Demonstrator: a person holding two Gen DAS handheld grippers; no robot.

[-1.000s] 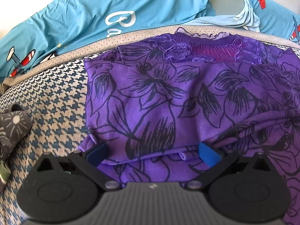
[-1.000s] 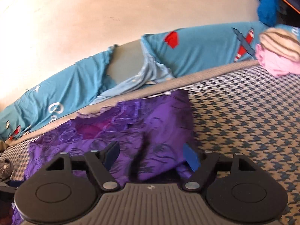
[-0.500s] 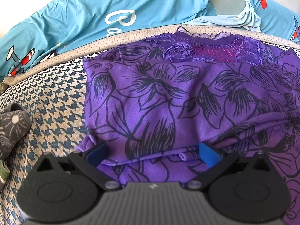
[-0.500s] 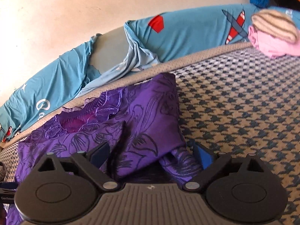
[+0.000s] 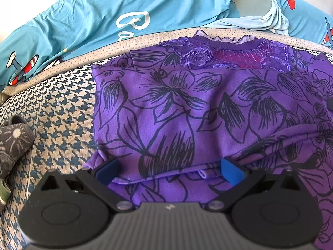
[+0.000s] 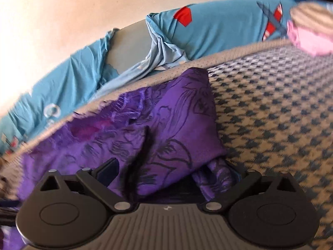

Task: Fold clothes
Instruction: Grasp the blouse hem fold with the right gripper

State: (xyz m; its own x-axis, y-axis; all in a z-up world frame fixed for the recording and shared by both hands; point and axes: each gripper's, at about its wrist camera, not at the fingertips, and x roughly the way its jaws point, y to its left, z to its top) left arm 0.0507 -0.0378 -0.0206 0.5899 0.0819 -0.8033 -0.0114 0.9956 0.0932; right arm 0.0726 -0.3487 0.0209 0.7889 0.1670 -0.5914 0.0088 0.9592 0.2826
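Pale wall [image 6: 72,16] fills the top of the right wrist view, and below it runs a bed whose houndstooth cover [image 6: 270,114] spreads across the right half of that frame. Along the far edge of the mattress lies blue bedding [image 5: 124,16] printed with small planes, stretching across the upper part of the left wrist view. On the cover rests the purple floral top [image 5: 177,108], partly folded, its lace neckline toward the upper middle. A pink and striped bundle [image 6: 308,29] sits in the upper right corner, blurred. A dark grey patterned cloth [image 5: 14,141] lies at the left edge. The left tool [image 5: 169,169] has its jaws spread wide over the top's near hem, gripping nothing. The right tool [image 6: 172,173] is opening, with loose purple fabric between its jaws; its right pad is hidden by cloth.
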